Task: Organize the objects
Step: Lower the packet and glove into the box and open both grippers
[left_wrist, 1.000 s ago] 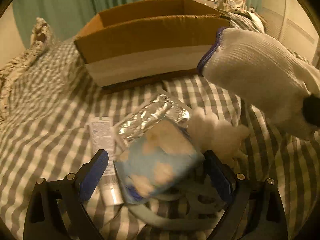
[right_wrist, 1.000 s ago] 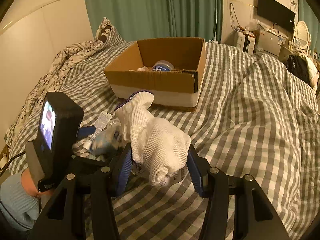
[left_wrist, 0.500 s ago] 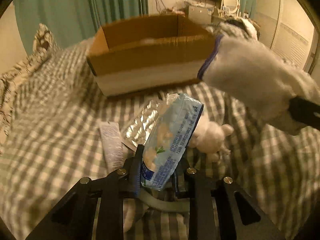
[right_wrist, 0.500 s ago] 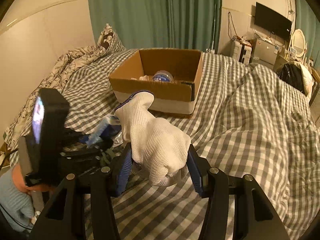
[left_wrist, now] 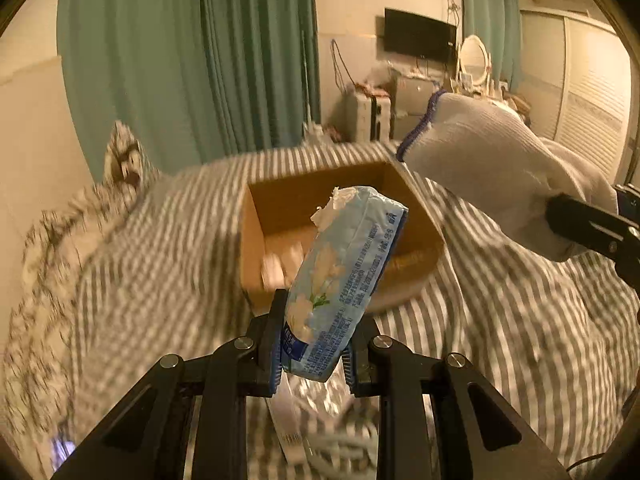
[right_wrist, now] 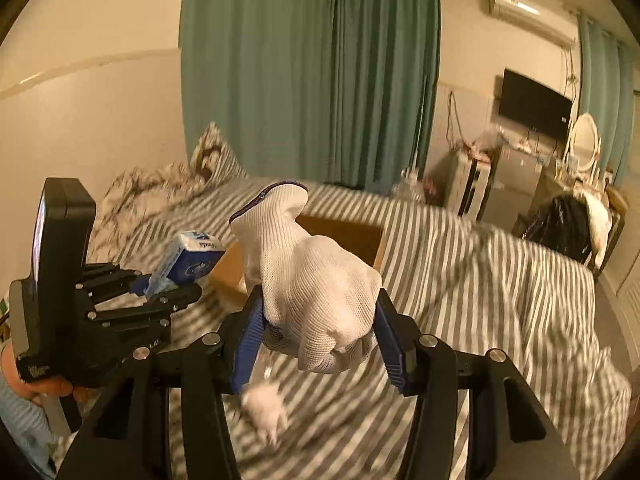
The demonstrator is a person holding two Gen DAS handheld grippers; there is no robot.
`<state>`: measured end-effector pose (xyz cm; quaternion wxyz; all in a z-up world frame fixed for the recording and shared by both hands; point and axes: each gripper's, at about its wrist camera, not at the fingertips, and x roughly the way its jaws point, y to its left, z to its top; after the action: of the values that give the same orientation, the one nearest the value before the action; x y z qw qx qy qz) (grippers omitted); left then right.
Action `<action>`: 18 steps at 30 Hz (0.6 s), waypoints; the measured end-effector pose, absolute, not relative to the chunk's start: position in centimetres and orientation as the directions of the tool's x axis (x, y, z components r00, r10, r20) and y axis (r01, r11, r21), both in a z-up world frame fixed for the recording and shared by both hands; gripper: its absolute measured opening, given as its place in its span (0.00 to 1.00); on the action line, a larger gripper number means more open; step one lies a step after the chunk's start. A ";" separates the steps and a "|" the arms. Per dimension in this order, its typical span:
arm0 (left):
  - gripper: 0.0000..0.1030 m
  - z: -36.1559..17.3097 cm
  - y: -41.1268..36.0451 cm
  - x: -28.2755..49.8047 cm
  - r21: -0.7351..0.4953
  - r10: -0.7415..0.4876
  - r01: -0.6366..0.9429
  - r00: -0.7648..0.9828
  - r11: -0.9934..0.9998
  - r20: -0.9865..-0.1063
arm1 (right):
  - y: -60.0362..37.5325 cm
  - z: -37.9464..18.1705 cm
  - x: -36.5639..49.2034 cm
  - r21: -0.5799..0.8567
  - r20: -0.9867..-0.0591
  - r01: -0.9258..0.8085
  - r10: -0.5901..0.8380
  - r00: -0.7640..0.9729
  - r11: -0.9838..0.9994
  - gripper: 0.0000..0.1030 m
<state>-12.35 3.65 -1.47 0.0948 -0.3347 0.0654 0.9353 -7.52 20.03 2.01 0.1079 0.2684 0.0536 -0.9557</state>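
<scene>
Left tongs (left_wrist: 312, 360) clenched on tissue pack (left_wrist: 344, 280), right tongs (right_wrist: 320, 340) grasping white glove (right_wrist: 316, 280), both near the cardboard box (left_wrist: 416, 256); loose grips risk drops onto the bed (right_wrist: 500, 280).

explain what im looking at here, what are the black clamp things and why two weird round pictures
These are two hand-held grasping tools, one in each of a person's hands, each carrying a wide-angle camera that looks along its fingers. Hence two round pictures.

The left tool is shut on a light blue plastic tissue pack. The right tool is shut on a white knitted glove with a purple cuff.

Ahead sits an open brown cardboard box on a grey-and-white checked bed cover; the things inside it are blurred. A small white fluffy tuft lies on the cover.
</scene>
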 end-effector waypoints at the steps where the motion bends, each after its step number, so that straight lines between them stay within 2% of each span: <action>1: 0.22 -1.1 3.8 -13.0 0.065 0.128 -0.216 -0.765 -0.974 -0.631 | 20.0 2.5 -8.6 -0.046 -0.516 0.233 -0.177 -0.838 -0.971 0.50; 10: 0.22 -1.7 4.5 -20.4 0.094 0.100 -0.203 -0.771 -0.975 -0.628 | 19.2 2.1 -16.9 -0.049 -0.529 0.218 -0.160 -0.834 -0.975 0.50; 18: 0.23 -5.3 5.1 -25.6 0.088 0.100 -0.215 -0.732 -0.973 -0.674 | 18.7 -2.3 -23.8 -0.027 -0.590 0.219 -0.162 -0.791 -0.975 0.50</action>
<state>-25.63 5.08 -5.27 0.0850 -0.3560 0.0803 0.9271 -23.83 18.72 -2.32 0.1007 0.3071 0.0469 -0.9452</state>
